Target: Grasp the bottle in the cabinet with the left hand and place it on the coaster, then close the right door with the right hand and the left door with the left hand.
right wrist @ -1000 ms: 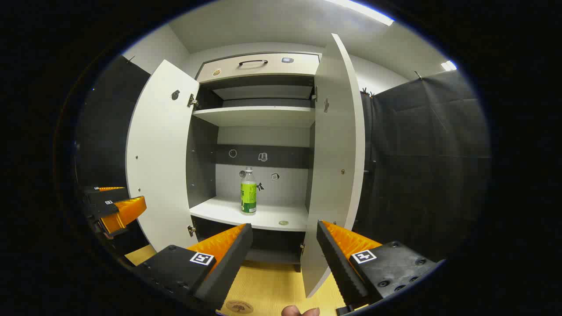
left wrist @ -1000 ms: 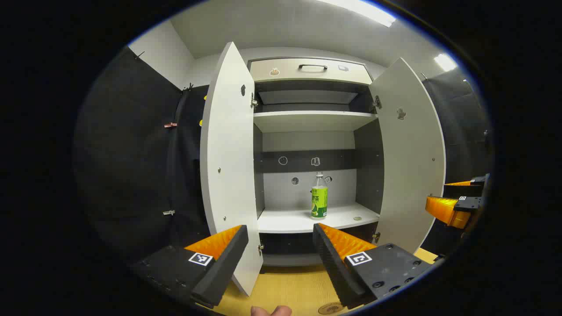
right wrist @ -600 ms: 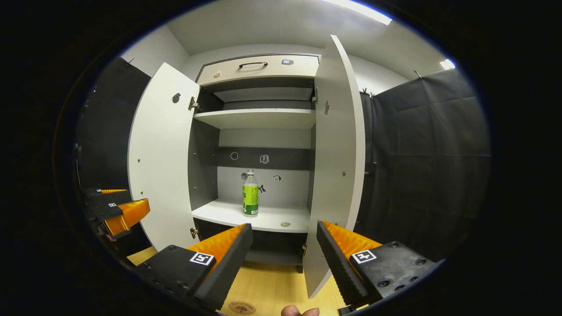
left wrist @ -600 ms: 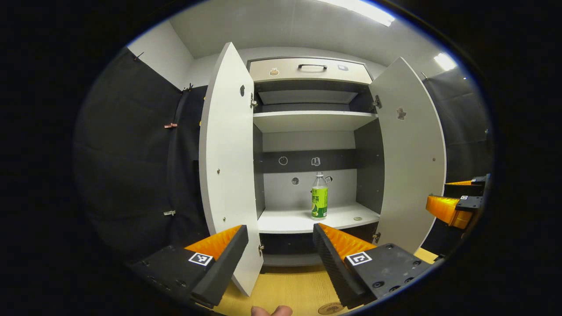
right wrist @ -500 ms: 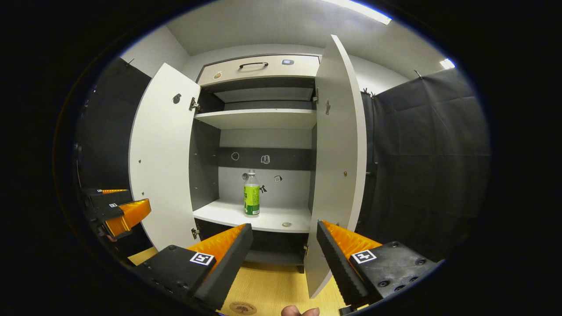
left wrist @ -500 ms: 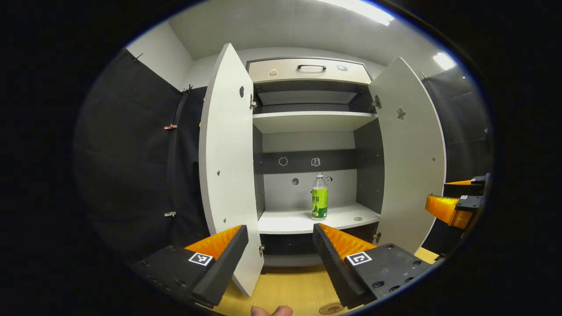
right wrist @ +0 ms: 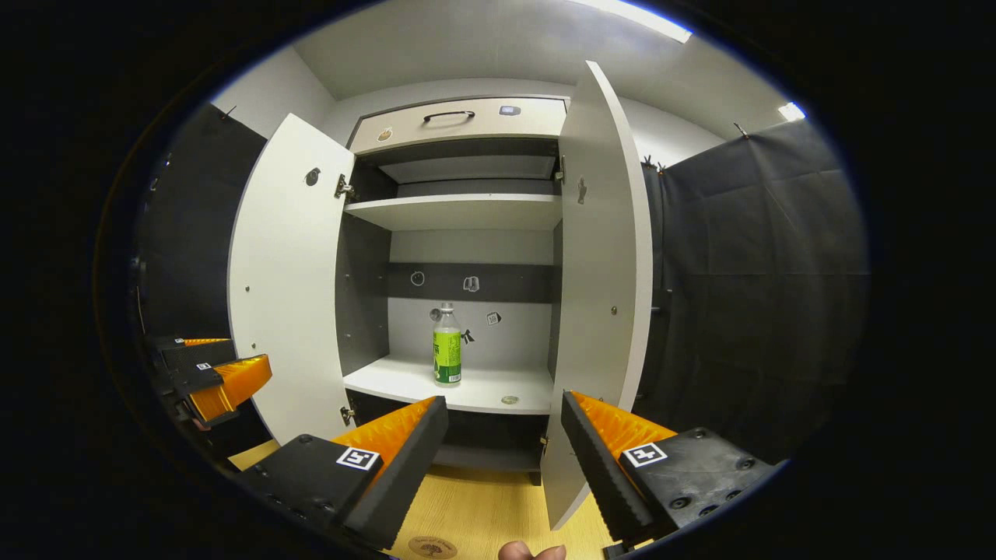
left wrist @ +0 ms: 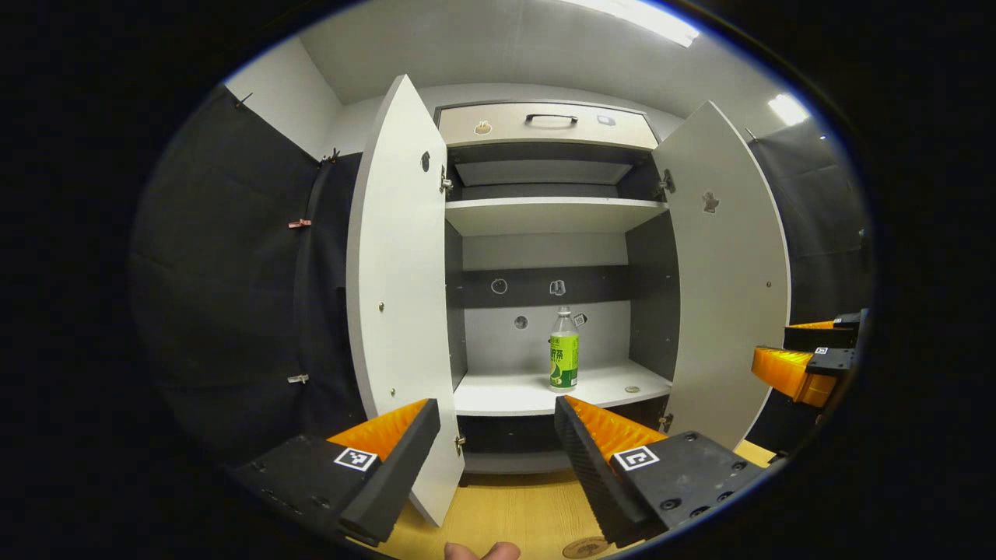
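— Wood-grain tabletop (left wrist: 506, 509) is nearest us, with the coaster (left wrist: 583, 547) lying at its front edge and nothing on it.

— And the tools?

— Left hand-held gripper (left wrist: 498, 435) is low over that wood, its jaws spread wide and holding nothing. Right hand-held gripper (right wrist: 506, 439) is the same, jaws apart and empty.

— What's past them?

— The cabinet, with both doors swung out: left door (left wrist: 397, 295) and right door (right wrist: 603, 295).

— The bottle?

— Green-labelled bottle (left wrist: 564, 354) stands upright on the lower shelf (left wrist: 513, 393), near the back wall and well apart from both tools. A small round thing lies on the shelf to its right; I can't tell what.

— So how far along?

— I'd say 0 of 3 steps are done. The bottle isn't grasped, and the 2 doors are not yet closed.
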Available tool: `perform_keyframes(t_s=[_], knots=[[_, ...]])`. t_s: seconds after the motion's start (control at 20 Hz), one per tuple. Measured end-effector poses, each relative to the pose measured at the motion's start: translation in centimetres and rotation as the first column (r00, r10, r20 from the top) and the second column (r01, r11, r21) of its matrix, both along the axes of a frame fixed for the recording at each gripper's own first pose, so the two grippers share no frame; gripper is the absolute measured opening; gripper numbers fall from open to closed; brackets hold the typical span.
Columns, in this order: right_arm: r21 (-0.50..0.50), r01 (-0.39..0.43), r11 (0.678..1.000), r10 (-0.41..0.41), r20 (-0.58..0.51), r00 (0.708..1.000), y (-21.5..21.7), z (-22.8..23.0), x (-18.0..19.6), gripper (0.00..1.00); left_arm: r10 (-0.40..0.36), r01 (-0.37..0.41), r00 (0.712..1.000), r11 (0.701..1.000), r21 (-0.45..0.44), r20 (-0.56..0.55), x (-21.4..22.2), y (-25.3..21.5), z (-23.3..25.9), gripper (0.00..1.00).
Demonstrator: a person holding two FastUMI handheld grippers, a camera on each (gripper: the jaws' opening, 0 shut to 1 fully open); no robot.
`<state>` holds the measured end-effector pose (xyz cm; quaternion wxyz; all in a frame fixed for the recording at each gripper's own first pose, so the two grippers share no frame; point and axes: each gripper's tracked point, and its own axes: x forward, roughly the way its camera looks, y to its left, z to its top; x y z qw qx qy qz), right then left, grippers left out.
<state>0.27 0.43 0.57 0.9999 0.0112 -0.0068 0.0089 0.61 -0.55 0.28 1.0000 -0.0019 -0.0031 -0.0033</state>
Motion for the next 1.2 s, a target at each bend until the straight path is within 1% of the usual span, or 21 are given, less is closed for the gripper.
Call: perform_keyframes(t_s=[0.25, 0.55, 0.7, 0.75, 0.8, 0.9, 1.1, 1.2], knots=[[0.004, 0.000, 1.000, 0.000, 0.002, 1.000, -0.6, 0.2, 0.0, 0.97, -0.023, 0.023, 1.000, 1.000, -0.009, -0.007, 1.2, -1.3, -0.2, 0.94], [0.011, 0.012, 1.000, -0.012, -0.009, 1.000, -2.0, -0.2, -0.4, 0.97, -0.105, 0.104, 0.994, 0.994, -0.030, -0.018, 4.8, -5.4, -0.5, 0.95], [0.007, 0.021, 1.000, -0.021, -0.019, 1.000, -2.8, -0.7, -0.6, 0.97, -0.141, 0.140, 0.990, 0.990, -0.031, -0.017, 7.9, -7.6, -0.1, 0.94], [0.012, 0.024, 1.000, -0.023, -0.028, 0.999, -3.0, -0.9, -0.8, 0.97, -0.145, 0.144, 0.989, 0.989, -0.029, -0.011, 9.2, -8.1, 0.1, 0.92], [0.018, 0.024, 1.000, -0.024, -0.035, 0.999, -3.2, -1.0, -1.0, 0.97, -0.148, 0.148, 0.989, 0.989, -0.028, -0.007, 10.6, -8.7, 0.4, 0.94], [0.024, 0.030, 0.999, -0.029, -0.040, 0.999, -3.8, -1.1, -1.4, 0.97, -0.153, 0.153, 0.988, 0.988, -0.021, -0.004, 13.3, -9.9, 0.6, 0.95], [0.091, 0.056, 0.994, -0.051, -0.060, 0.997, -5.2, -0.8, -2.2, 0.98, -0.156, 0.156, 0.988, 0.988, 0.003, -0.015, 19.4, -11.8, -0.2, 0.95], [0.107, 0.078, 0.991, -0.071, -0.061, 0.996, -6.3, -0.8, -2.6, 0.98, -0.152, 0.152, 0.988, 0.988, -0.009, -0.024, 22.4, -12.3, -1.0, 0.95]])
